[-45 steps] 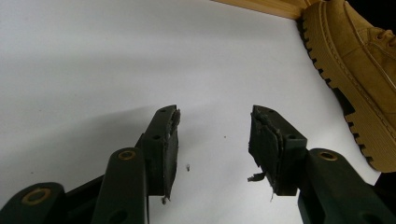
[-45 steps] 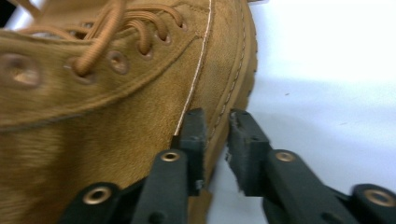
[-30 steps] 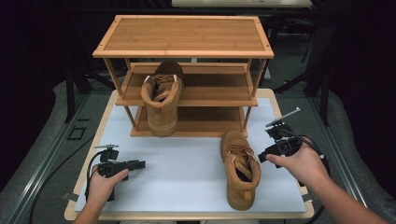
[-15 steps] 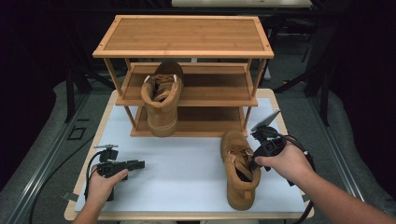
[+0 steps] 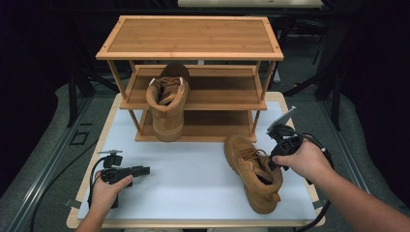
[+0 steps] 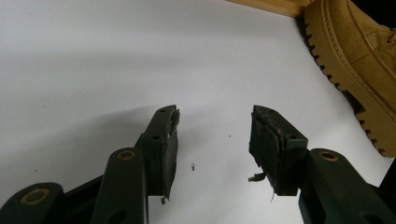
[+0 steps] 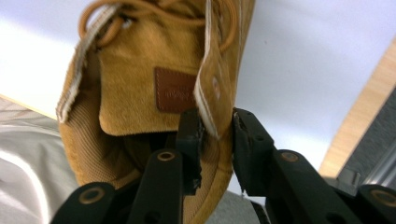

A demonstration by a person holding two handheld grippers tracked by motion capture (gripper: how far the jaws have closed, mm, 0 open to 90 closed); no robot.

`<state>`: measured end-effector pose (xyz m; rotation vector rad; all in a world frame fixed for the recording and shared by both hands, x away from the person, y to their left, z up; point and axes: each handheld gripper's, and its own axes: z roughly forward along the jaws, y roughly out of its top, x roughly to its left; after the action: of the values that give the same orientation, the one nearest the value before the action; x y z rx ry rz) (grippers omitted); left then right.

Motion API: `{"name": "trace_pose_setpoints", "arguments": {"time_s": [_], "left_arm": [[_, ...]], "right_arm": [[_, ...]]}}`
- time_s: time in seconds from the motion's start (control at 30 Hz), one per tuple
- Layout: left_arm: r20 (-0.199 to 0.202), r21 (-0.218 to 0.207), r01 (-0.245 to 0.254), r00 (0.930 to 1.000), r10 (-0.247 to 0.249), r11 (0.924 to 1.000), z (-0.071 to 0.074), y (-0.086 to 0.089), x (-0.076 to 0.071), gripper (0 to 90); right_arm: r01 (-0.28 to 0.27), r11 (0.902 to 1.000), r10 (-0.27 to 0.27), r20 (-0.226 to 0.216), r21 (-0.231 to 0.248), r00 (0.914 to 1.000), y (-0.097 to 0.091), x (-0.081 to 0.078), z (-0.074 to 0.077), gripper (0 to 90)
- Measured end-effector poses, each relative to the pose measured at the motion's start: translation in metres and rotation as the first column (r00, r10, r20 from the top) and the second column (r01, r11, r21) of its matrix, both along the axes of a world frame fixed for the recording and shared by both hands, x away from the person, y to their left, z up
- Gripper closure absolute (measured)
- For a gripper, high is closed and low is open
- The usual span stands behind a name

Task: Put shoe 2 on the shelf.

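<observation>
Boot point(image 5: 255, 173) of tan suede lies on the white top of the bench point(image 5: 193, 169), near its right front corner, with its toe toward the wooden shoe rack point(image 5: 191, 43) and its open collar toward the person. The right gripper point(image 5: 274, 163) sits at that collar: in the right gripper view point(image 7: 217, 125) its jaws have just been closing and now straddle the side wall of the boot's upper beside the tongue with its brown label, one jaw inside the boot, the other outside, pinching the thin edge between the pads. The left gripper point(image 5: 144, 169) rests low over the bench at the front left, well apart from the boot; the left gripper view point(image 6: 214, 135) shows its jaws spread wide with bare white surface between them, holding nothing. A second boot point(image 5: 167, 104) stands on the rack's middle shelf, heel outward.
</observation>
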<state>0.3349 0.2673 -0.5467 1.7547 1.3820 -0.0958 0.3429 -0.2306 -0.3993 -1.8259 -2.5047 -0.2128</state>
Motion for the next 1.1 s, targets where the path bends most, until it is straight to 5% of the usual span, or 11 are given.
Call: {"name": "trace_pose_setpoints", "arguments": {"time_s": [0.07,0.17,0.43,0.6,0.77,0.8,0.87,0.97,1.07,1.1], "left_arm": [[0.001,0.005,0.002,1.0,-0.002,1.0,0.0,0.0,0.0,51.2],[0.001,0.002,0.002,1.0,-0.002,1.0,0.0,-0.001,0.0,51.0],[-0.001,0.006,0.003,1.0,-0.003,1.0,0.0,-0.001,0.0,51.0],[0.001,0.004,-0.002,1.0,0.002,1.0,0.0,-0.001,0.0,51.1],[0.001,0.003,-0.004,1.0,0.004,1.0,0.0,0.0,0.0,51.1],[0.002,0.002,-0.005,1.0,0.005,1.0,0.0,0.0,0.0,51.1],[0.005,0.003,-0.007,1.0,0.007,1.0,0.0,0.001,0.0,51.1],[0.003,0.001,-0.013,0.9999,0.013,0.9999,0.0,0.002,0.0,51.1],[0.002,-0.001,-0.014,0.9999,0.014,0.9999,0.0,0.002,0.0,51.2],[0.002,-0.001,-0.014,0.9999,0.014,0.9999,0.0,0.002,0.0,51.1]], "right_arm": [[0.017,0.9996,-0.018,-0.063,-0.022,0.9979,0.001,-0.002,-0.005,64.5],[0.017,0.9988,-0.023,-0.118,-0.047,0.9928,0.002,-0.005,-0.014,64.5],[0.062,0.9961,-0.072,-0.174,-0.062,0.982,0.0,-0.007,-0.028,65.7],[0.091,0.9956,-0.093,-0.175,-0.024,0.9802,-0.004,-0.008,-0.03,72.6],[0.146,0.988,-0.132,-0.208,0.052,0.9691,-0.01,-0.007,-0.031,74.0],[0.16,0.9841,-0.141,-0.213,0.077,0.9668,-0.011,-0.007,-0.031,74.2],[0.199,0.9608,-0.149,-0.243,0.193,0.9585,-0.016,-0.009,-0.031,74.9],[0.24,0.9316,-0.173,-0.245,0.273,0.9538,-0.022,-0.012,-0.032,75.6],[0.286,0.8821,-0.193,-0.266,0.374,0.9442,-0.03,-0.013,-0.033,76.1],[0.286,0.8821,-0.193,-0.266,0.374,0.9442,-0.03,-0.013,-0.033,76.1]]}}
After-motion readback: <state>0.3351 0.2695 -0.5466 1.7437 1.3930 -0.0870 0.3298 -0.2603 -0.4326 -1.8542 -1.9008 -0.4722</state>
